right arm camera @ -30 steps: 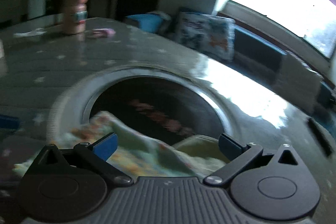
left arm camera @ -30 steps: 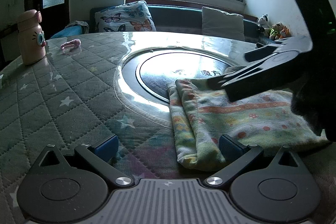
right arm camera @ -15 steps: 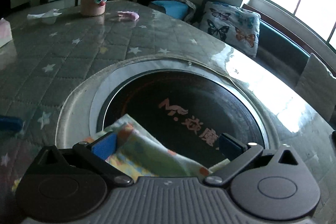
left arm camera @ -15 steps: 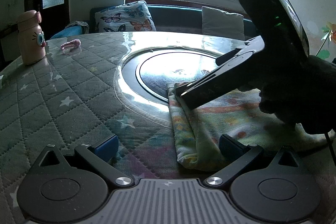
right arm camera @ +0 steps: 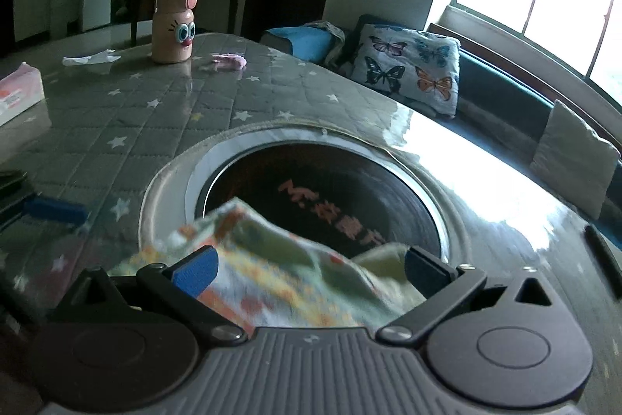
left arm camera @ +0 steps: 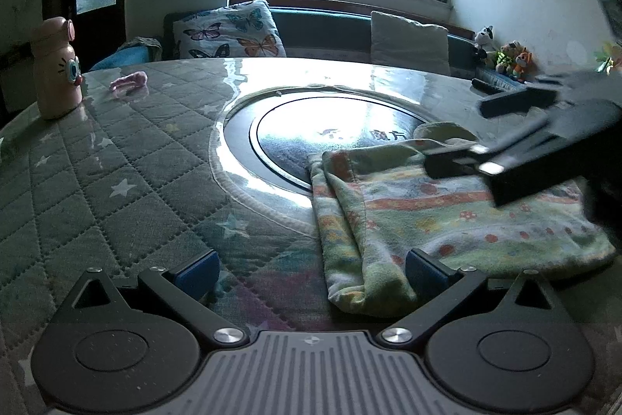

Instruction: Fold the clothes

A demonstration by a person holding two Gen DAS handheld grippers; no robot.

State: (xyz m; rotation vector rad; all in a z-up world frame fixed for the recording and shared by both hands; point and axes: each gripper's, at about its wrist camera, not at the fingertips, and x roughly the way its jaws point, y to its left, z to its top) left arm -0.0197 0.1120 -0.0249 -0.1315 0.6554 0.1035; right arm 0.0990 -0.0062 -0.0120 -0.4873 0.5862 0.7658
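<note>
So the folded cloth [left arm camera: 447, 220] sat on the near-right part of the worktop [left arm camera: 128, 181], its far edge lapping onto the dark round glass plate [left arm camera: 330, 127] in the middle and its doubled-over left edge running toward my left hand-held gripper [left arm camera: 311, 269]. Loads of open quilted cover off to the left; the only stuff out there was the pink bottle [left arm camera: 54, 69] and a small pink scrap [left arm camera: 128, 80] near the far-left rim, well apart from the cloth. From the right wrist view I also spotted a tissue box [right arm camera: 19, 92] and a crumpled tissue [right arm camera: 91, 57] near that side's edge.

The left hand-held gripper hung low and level just over the cover, fingers spread wide, nothing between them, with its right fingertip [left arm camera: 421, 267] beside the cloth's near fold. The right hand-held gripper [right arm camera: 309, 265] was over the cloth's far right corner, tilted down toward the plate, also spread, with cloth bunched between the tips but not pinched. That part looked blurry.
</note>
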